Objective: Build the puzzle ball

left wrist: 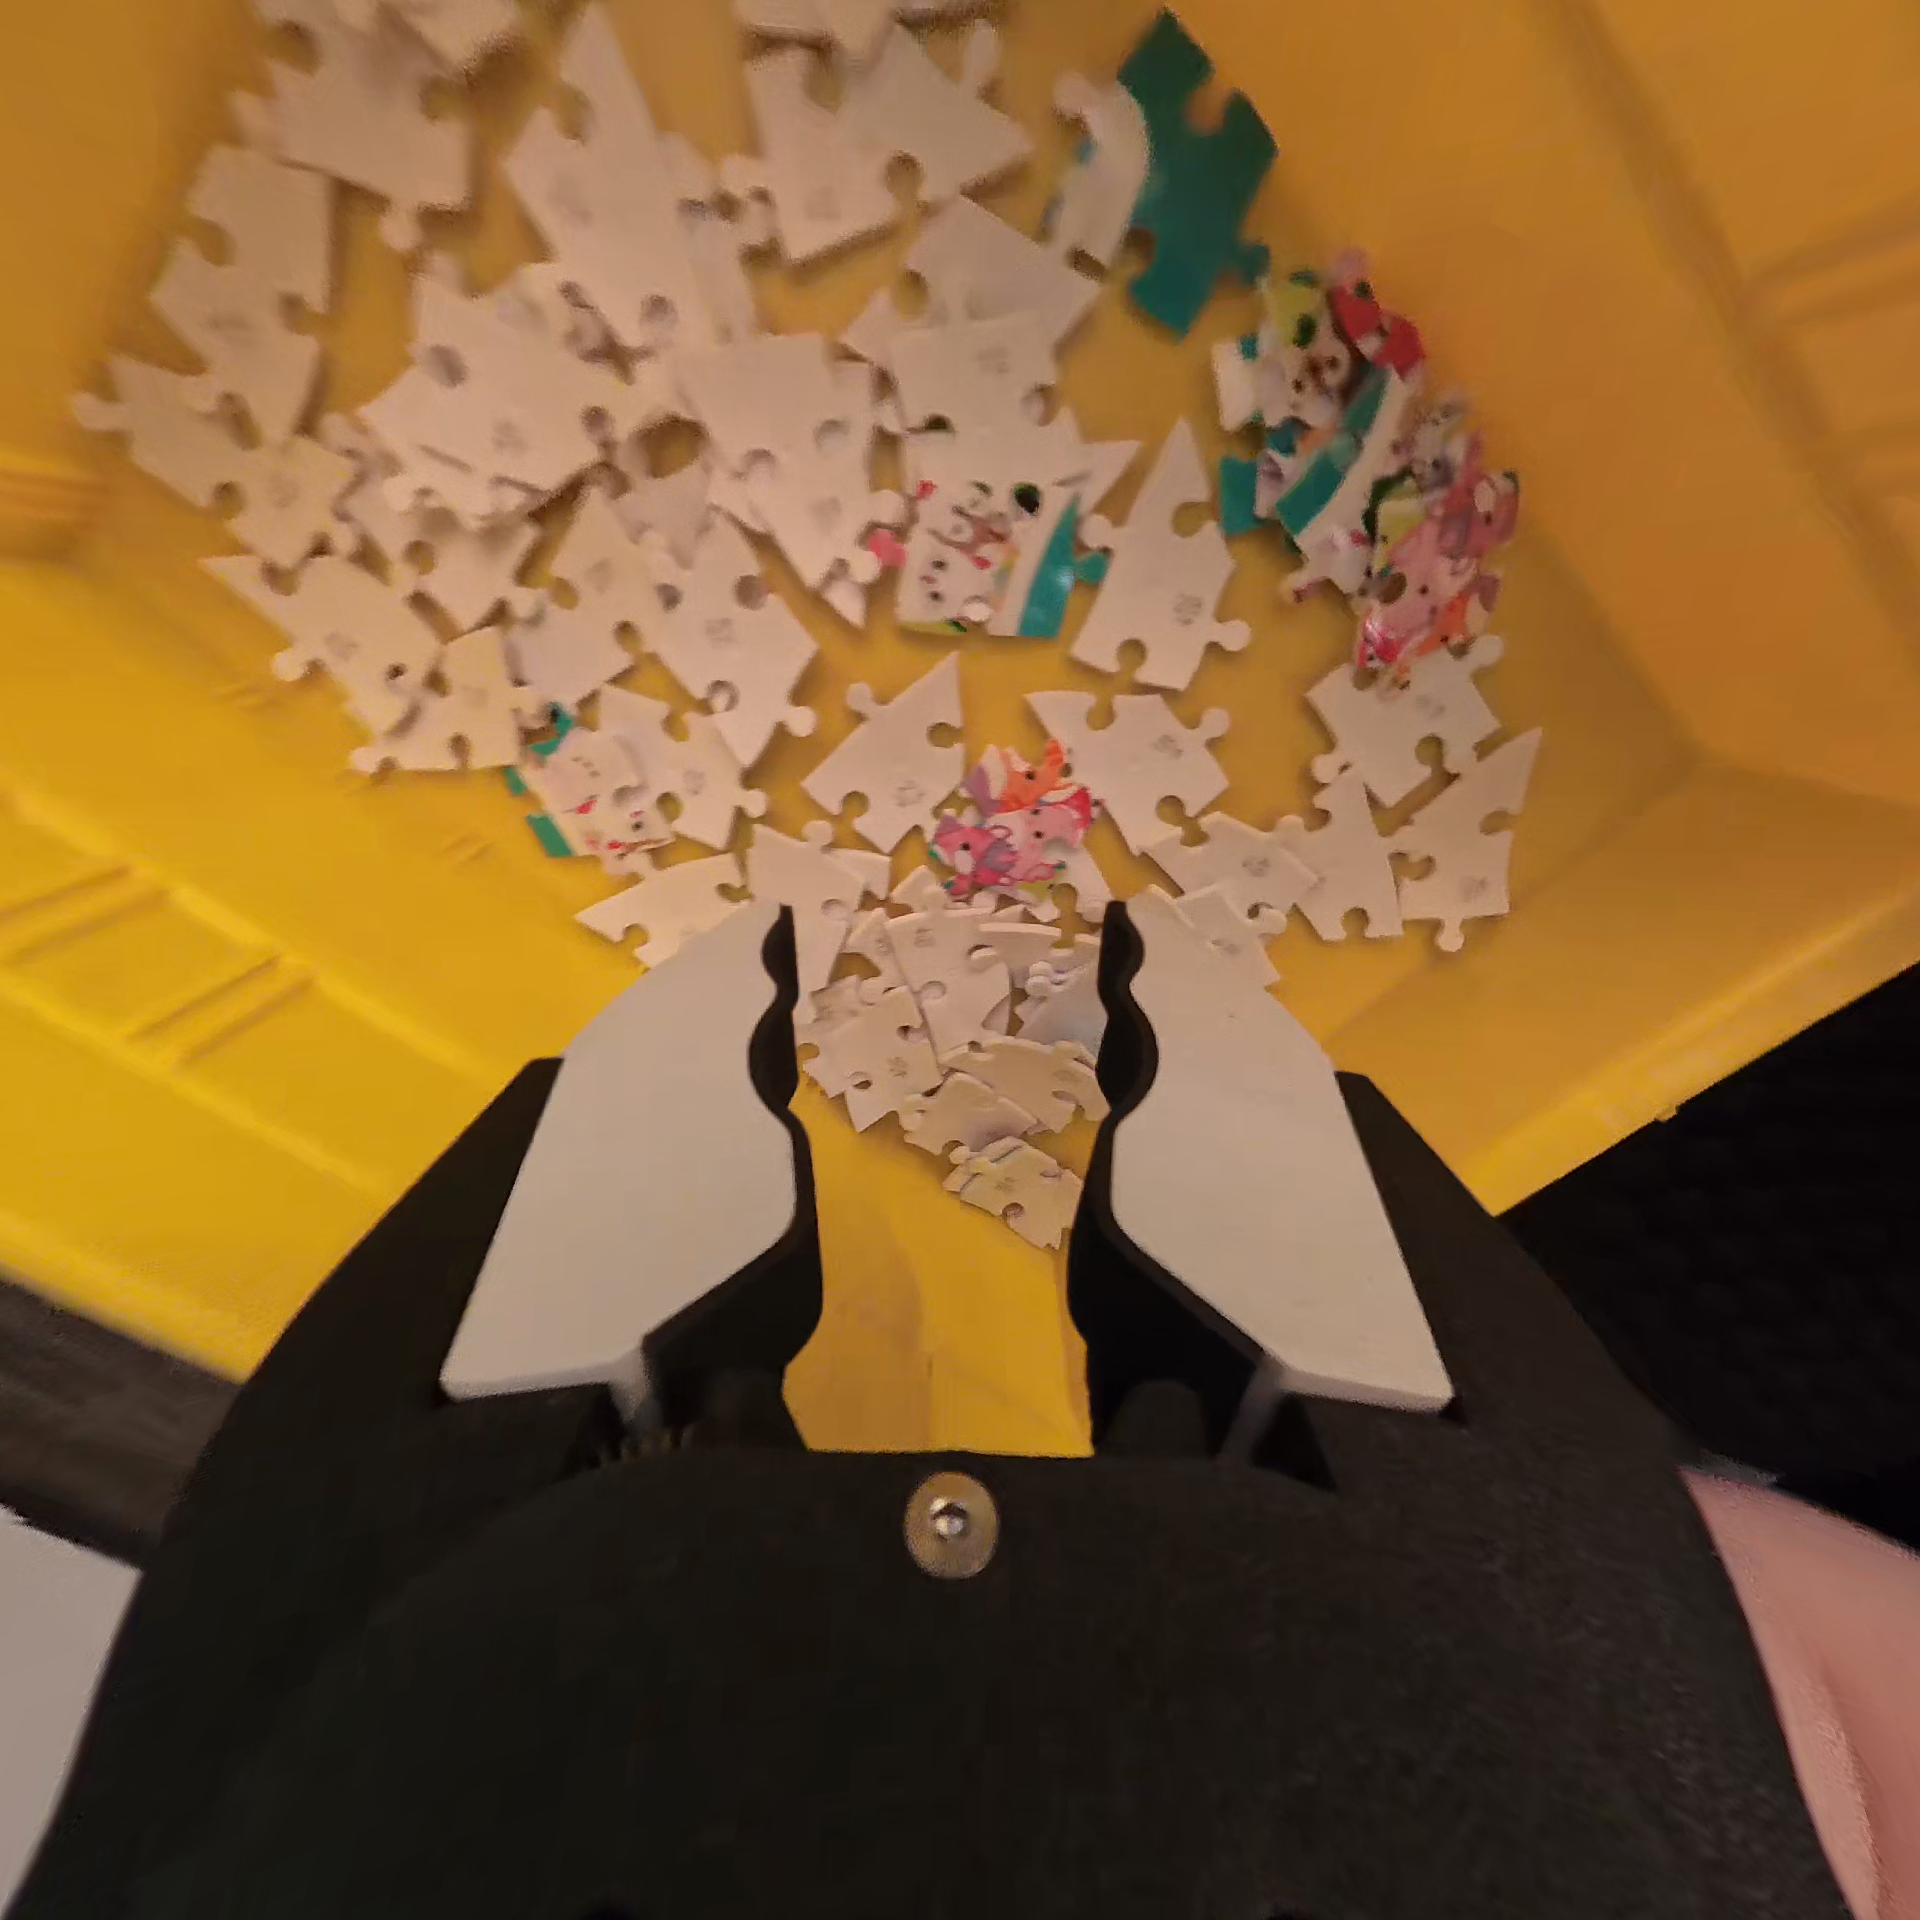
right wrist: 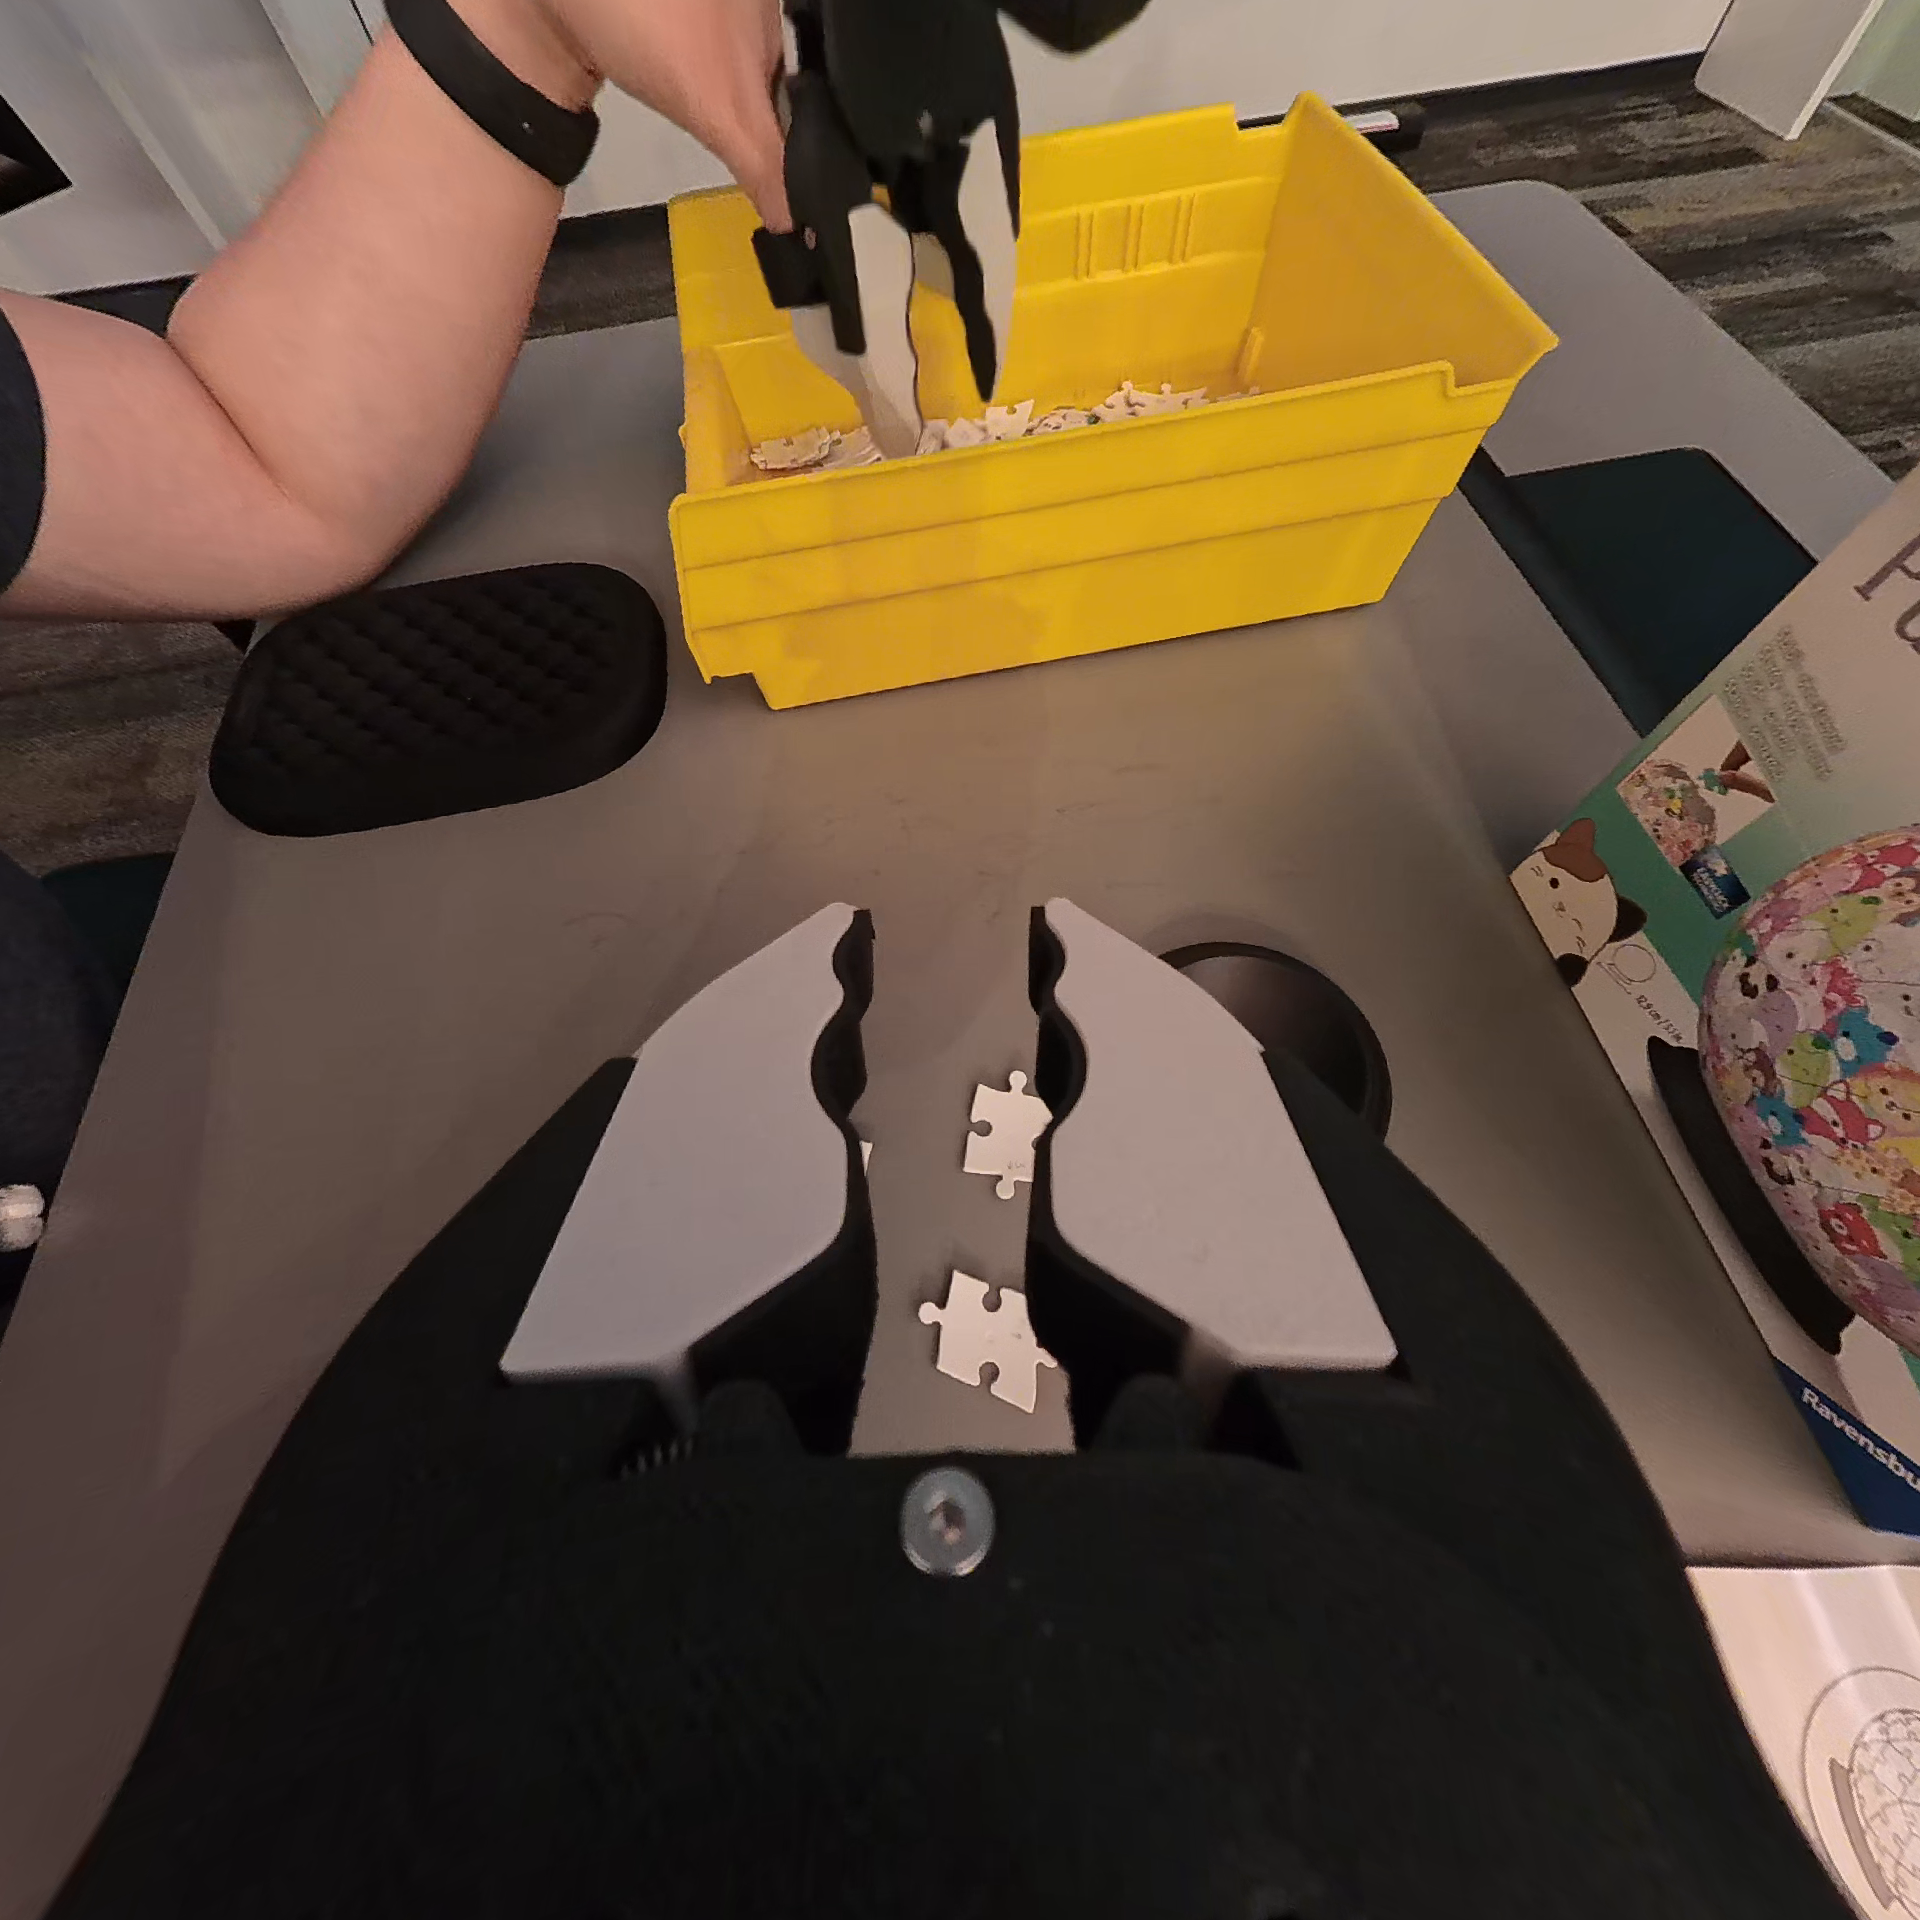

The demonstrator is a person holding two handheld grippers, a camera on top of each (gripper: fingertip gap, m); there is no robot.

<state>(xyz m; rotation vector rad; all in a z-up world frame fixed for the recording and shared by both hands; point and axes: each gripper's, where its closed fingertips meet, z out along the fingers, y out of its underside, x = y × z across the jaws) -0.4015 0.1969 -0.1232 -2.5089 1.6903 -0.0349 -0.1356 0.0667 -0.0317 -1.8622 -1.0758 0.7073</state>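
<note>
My left gripper (left wrist: 945,914) hangs spread wide, empty, inside the yellow plastic bin (left wrist: 1403,208), directly over a heap of small white face-down puzzle pieces (left wrist: 935,1039) lying every which way, no common axis. My right gripper (right wrist: 951,920), half-spread and empty, hovers over two white loose pieces (right wrist: 1003,1132) on the grey table (right wrist: 1039,779).

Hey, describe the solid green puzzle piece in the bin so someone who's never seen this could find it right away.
Look inside the yellow bin in the left wrist view, at the heap of puzzle pieces on its floor. At the heap's far right edge lies the teal green piece. Its neighbours show blank white backs or busy cartoon prints; it alone is plain green.
</note>
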